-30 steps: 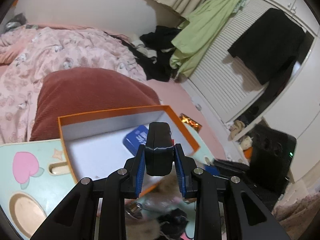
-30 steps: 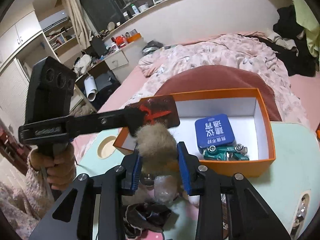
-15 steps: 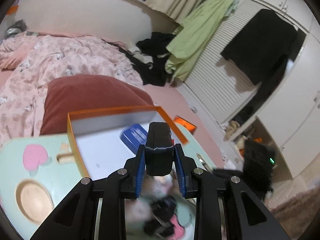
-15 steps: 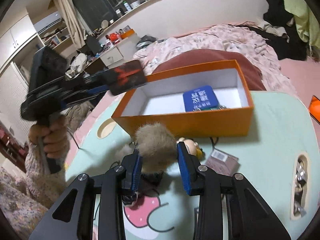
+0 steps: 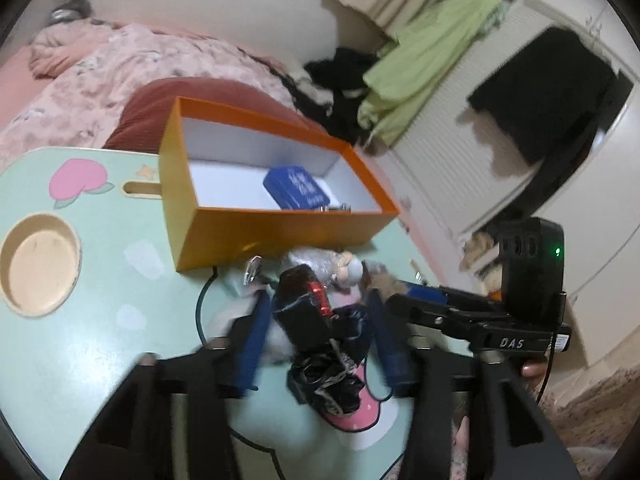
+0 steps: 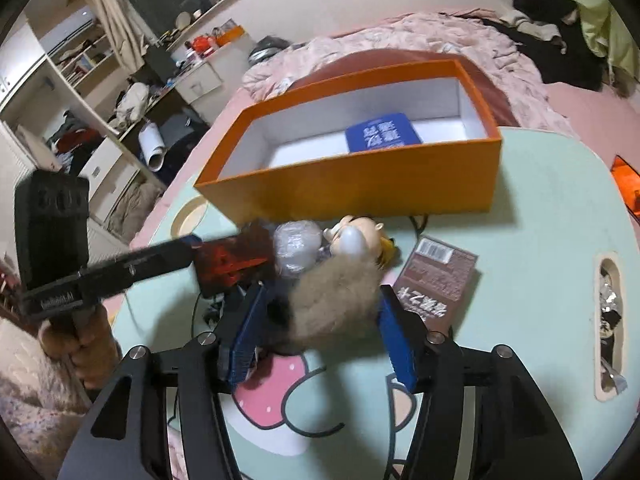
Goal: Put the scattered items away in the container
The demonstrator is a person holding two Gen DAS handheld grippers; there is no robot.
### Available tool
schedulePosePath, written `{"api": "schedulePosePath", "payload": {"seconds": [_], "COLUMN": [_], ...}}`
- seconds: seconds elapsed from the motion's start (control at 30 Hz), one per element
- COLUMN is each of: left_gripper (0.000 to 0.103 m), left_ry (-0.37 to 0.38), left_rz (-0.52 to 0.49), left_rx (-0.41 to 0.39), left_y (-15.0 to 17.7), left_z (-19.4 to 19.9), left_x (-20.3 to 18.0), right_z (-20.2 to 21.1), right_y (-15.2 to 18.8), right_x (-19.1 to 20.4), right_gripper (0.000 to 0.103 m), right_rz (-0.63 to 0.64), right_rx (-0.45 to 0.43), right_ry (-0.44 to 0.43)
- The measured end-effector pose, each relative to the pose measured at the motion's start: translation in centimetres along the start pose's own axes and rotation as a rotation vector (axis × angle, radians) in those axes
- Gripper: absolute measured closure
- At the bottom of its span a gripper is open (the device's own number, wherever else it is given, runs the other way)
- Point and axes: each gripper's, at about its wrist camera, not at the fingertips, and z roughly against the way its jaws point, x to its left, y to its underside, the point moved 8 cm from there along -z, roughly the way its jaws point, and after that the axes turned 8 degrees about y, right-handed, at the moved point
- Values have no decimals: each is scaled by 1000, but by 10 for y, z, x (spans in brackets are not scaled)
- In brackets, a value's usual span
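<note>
a cluttered bedroom, with a pale green cartoon-print lap table (image 6: 540, 216) set against the bed. the orange box (image 6: 360, 188) sits at its far side, already holding a blue tin (image 6: 382, 134). both grippers hover over the heap in front of the box, their jaws just opened. the left gripper (image 5: 316, 320) has a black case with a red mark (image 5: 300, 304) between parted fingers; the right gripper (image 6: 320, 320) straddles a tan fur pompom (image 6: 336, 304), pads seemingly no longer pressing. both things lie outside the box, so the release looks premature. doing it well probably means regripping each, lifting above the near wall and letting go inside. a doll figure (image 6: 356, 236), a plastic-wrapped ball (image 6: 298, 246) and a brown packet (image 6: 440, 276) wait nearby.
</note>
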Motion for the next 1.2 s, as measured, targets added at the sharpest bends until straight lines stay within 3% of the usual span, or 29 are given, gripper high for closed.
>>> {"api": "schedulePosePath", "payload": {"seconds": [0.07,0.2,0.33,0.43,0.53,0.67,0.7,0.77,0.83,0.9,1.03,1.2], "left_gripper": [41,32,27,27,27,27,27,27,27,27,27,27], "left_ry": [-4,-83,-156,-159,-151,-150,-149,-148,-148,-143,-141,-141], "left_rz": [-2,-57,-91,-76,-63,-48,-44,-44,-47,-46,-51,-66], "left_rx": [-33,-73,-67,-58,-61,-60,-60,-62,-63,-66,-76,-76], "left_y": [-4,-10,-9,-5,-3,-3,-3,-4,-5,-7,-11,-20], "left_z": [6,16,15,15,17,17,17,16,15,14,16,18], "left_x": [2,6,15,21,25,29,30,30,29,27,23,16], "right_z": [6,19,8,-31,-74,-110,-120,-134,-135,-130,-112,-47], "right_y": [-7,-42,-85,-112,-121,-122,-120,-114,-114,-119,-124,-150], "right_x": [-3,-1,3,5,4,-1,-6,-18,-20,-22,-23,-9], "right_gripper": [31,30,30,30,30,30,24,24,27,37,37,37], "right_rz": [-15,-9,60,136,172,201,221,233,183,185,137,87], "right_rx": [-24,-103,-116,-2,146,284,324,390,398,383,333,88], "right_ry": [-4,-25,119,244,300,346,383,456,388,380,324,186]}}
